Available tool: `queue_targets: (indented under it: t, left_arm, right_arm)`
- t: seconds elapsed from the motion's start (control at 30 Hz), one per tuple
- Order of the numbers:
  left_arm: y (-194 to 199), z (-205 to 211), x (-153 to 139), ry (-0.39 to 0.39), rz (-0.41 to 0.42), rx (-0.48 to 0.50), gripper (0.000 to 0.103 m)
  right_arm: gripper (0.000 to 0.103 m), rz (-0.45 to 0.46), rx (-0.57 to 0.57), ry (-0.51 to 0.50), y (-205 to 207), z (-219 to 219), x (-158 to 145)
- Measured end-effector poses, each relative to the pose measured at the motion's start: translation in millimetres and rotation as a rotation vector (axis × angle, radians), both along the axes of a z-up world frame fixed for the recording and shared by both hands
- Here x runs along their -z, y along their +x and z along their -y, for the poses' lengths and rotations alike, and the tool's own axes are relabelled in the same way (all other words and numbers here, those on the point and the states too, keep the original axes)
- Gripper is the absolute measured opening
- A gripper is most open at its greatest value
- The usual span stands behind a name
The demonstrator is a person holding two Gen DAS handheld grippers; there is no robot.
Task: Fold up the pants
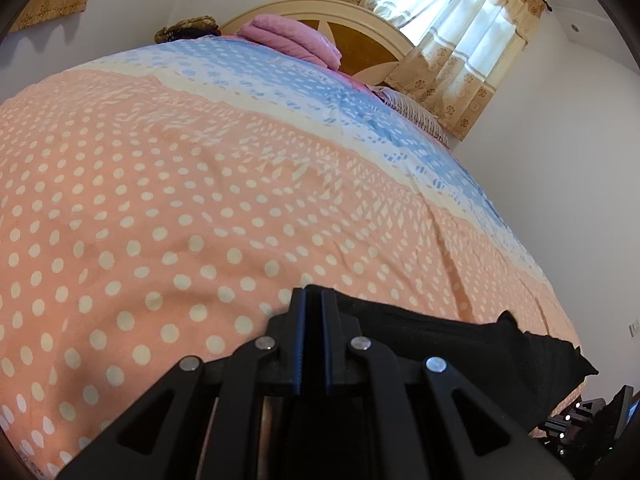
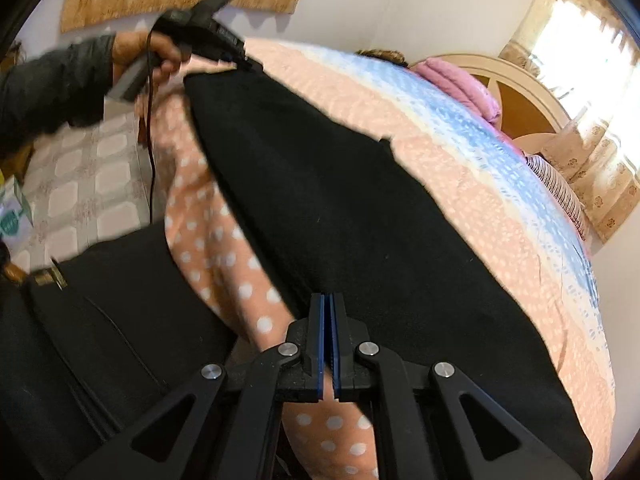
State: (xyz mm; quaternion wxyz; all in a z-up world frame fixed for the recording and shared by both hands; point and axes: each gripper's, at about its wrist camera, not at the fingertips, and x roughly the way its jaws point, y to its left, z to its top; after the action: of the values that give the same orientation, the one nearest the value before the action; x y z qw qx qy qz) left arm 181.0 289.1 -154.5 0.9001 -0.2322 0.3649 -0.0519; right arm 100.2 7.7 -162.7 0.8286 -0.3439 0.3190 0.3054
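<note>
Bed (image 2: 460, 160) bears black pants (image 2: 340, 200) spread flat along its near edge, seemingly not yet folded; left gripper (image 1: 313, 300) clamps one end, right gripper (image 2: 329, 304) pinched shut at the other end's hem, lift pending.

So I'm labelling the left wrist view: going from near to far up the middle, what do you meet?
Left gripper shut on the black pants → peach dotted bedspread → blue patterned band → folded pink blanket → headboard.
</note>
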Motion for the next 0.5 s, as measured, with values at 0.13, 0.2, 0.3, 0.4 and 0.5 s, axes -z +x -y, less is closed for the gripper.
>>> queue_targets:
  t: [0.13,0.2,0.3,0.4,0.5]
  left_arm:
    - [0,1,8,0.014,0.014,-0.008,0.01]
    - [-4,1,5,0.019,0.026,-0.018,0.016]
    - [-18,4,-5,0.092,0.05,-0.025,0.02]
    - [-39,6,-17,0.189,0.082,-0.058,0.049]
    - [-57,13,-32,0.267,0.122,-0.094,0.062]
  right_arm:
    - [0.003,0.004,0.022,-0.009,6,-3,12]
    - [0.004,-0.021,0.023,-0.019,9,-3,8]
    - [0.039,-0.019,0.008,-0.037,5,4,3]
    - [0.066,0.006,0.026,-0.013,0,22,-4]
    - [0.066,0.008,0.103,0.046,4,51,-16]
